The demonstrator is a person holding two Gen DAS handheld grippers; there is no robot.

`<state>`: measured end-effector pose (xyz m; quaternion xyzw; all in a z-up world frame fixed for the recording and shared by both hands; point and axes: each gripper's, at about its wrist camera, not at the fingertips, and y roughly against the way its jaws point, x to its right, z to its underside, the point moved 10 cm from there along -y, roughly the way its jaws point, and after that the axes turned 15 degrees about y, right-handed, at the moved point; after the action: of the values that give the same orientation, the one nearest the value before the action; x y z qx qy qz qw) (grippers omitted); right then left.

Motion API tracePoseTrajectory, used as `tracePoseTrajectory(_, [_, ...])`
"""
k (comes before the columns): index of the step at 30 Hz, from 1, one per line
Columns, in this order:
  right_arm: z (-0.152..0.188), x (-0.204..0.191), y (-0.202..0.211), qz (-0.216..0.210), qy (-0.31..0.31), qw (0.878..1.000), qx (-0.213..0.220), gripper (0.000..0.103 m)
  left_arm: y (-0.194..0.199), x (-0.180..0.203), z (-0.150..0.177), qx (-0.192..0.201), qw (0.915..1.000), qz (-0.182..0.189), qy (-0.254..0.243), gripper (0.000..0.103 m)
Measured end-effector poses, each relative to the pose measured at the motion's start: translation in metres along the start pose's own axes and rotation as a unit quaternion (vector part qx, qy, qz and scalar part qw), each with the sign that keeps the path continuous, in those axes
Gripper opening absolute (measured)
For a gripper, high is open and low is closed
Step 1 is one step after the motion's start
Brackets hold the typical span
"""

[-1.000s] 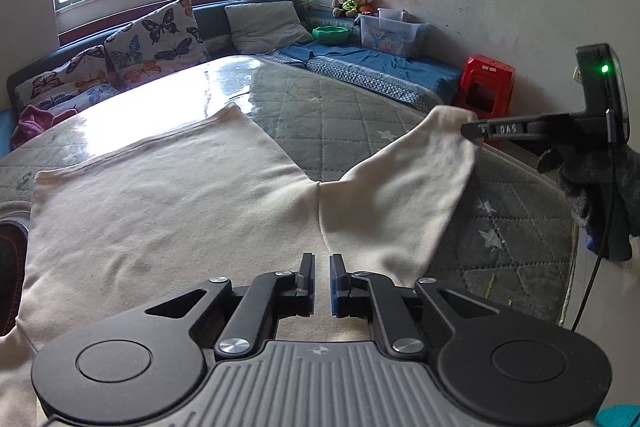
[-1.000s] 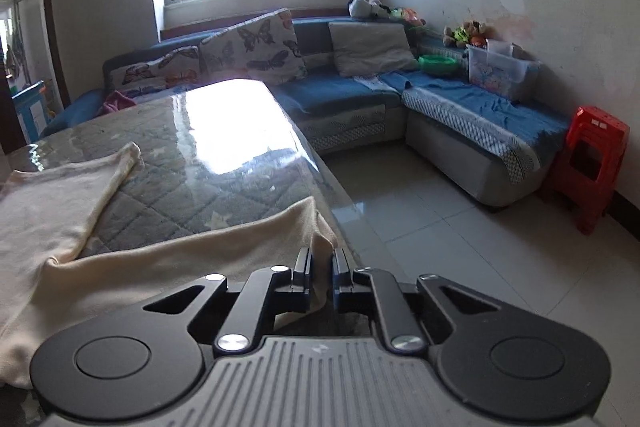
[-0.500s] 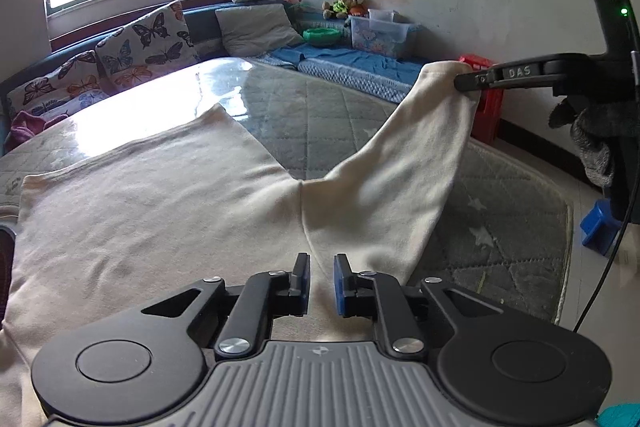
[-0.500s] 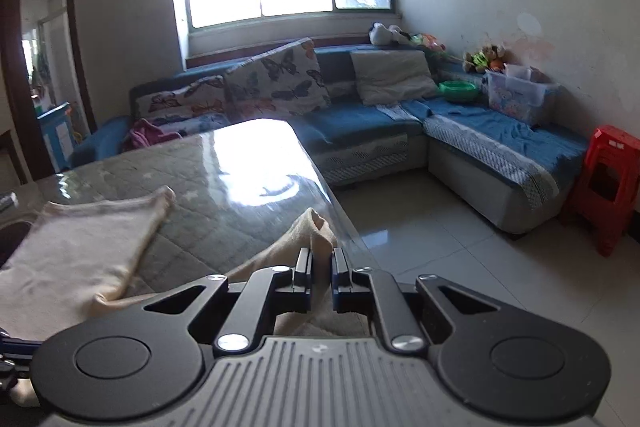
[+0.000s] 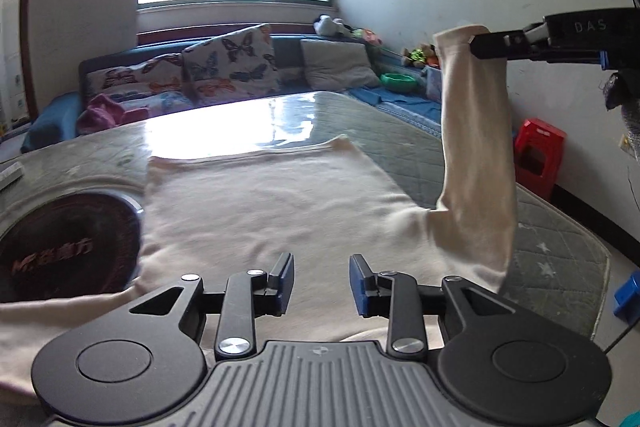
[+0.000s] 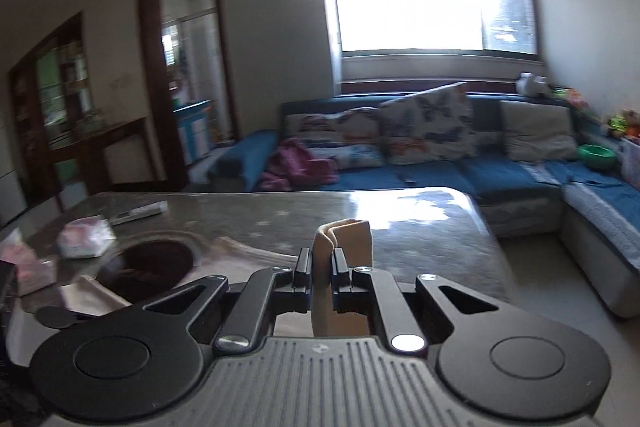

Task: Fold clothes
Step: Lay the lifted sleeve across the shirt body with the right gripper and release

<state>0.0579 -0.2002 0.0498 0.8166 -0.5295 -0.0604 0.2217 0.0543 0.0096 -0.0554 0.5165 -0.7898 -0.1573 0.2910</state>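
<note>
Cream garment (image 5: 272, 211) being spread flat over quilted worktop (image 5: 400, 143), one sleeve (image 5: 476, 155) being held far higher than half second ago, now hanging near upright. Sleeve cuff being pinched tight in right claw (image 6: 321, 265), raised well above worktop. Left claw (image 5: 321, 281) being carried wider than before, nothing gripped, just over near edge of garment. Dark round inset (image 5: 68, 239) being partly overlapped by cloth.

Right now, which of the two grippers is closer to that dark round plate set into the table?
Left. The left gripper hangs open over the cream garment, right beside the dark round plate. The right gripper is raised farther off, pinching the sleeve cuff.
</note>
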Motion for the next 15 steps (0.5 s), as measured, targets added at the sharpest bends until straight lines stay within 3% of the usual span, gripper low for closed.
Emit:
tracePoseTrajectory(8, [-0.014, -0.107, -0.063, -0.097, 0.068, 0.992, -0.036, 0.008, 0.021, -0.036, 0.012, 0.007, 0.9990, -0.014, 0.043, 0.034])
tracePoseTrajectory(15, [0.016, -0.162, -0.094, -0.153, 0.096, 0.980, -0.086, 0.008, 0.033, -0.052, 0.013, 0.012, 0.9979, -0.026, 0.058, 0.037])
